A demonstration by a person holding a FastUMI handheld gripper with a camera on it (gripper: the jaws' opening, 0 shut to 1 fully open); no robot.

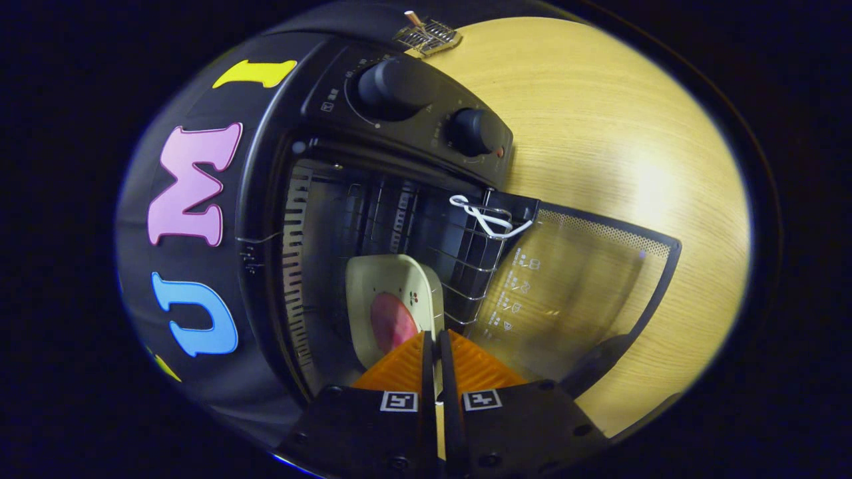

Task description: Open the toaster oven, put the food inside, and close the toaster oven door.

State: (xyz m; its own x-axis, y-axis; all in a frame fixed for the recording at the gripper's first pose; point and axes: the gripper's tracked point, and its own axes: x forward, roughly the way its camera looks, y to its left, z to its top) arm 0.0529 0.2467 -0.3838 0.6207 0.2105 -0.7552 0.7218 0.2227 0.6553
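The view is rolled sideways. The black toaster oven [279,219] stands open, its glass door [572,286] folded down flat over the wooden table [599,120]. My gripper [436,340] is shut on the rim of a cream plate [389,279] that carries a pink slice of food [391,322]. The plate reaches into the oven's mouth, over the wire rack [459,253], and seems to hang just above it. The near edge of the plate is hidden behind my fingers.
Two dark knobs [393,86] [474,131] sit on the oven's control panel. A white tie [486,216] hangs at the rack's front corner by the door hinge. The door's dark handle [599,362] lies beside my fingers. A small wire grid [429,34] rests on the table beyond the oven.
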